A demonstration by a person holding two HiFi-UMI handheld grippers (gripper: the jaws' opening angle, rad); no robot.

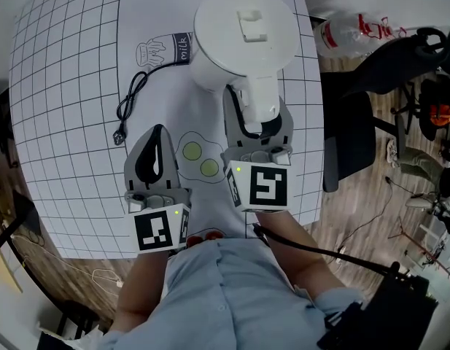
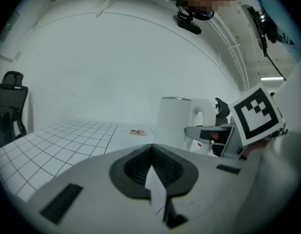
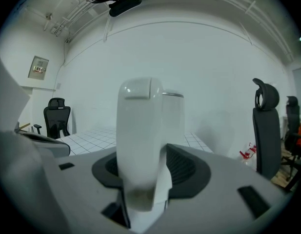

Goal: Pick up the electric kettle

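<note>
Jaws of the right gripper (image 3: 143,169) are closed on the handle (image 3: 138,130) of the kettle (image 1: 243,28): in the right gripper view the white handle rises straight up between the two dark pads and fills the gap, with a pad against each side. From the head view both jaws run along the handle's flanks, low down, near where it curves away from the body. The left gripper (image 1: 159,133) has its jaws together with nothing between them, and it hovers over the table (image 1: 64,86) just beside the right one, apart from the kettle. The kettle is white and stands upright at the far middle of the table, its handle turned towards the person. It has a round flat lid with a small rectangular tab, and in the left gripper view the body looks tall and smooth, with the handle forming a loop on its right. A black cord (image 1: 133,97) lies in loose curves on the table left of the kettle, one end running in under the body and the plug end lying near the left gripper. The table is covered by a white sheet with a black grid, printed with a milk carton (image 1: 163,49) by the kettle and two eggs (image 1: 199,159) between the grippers
</note>
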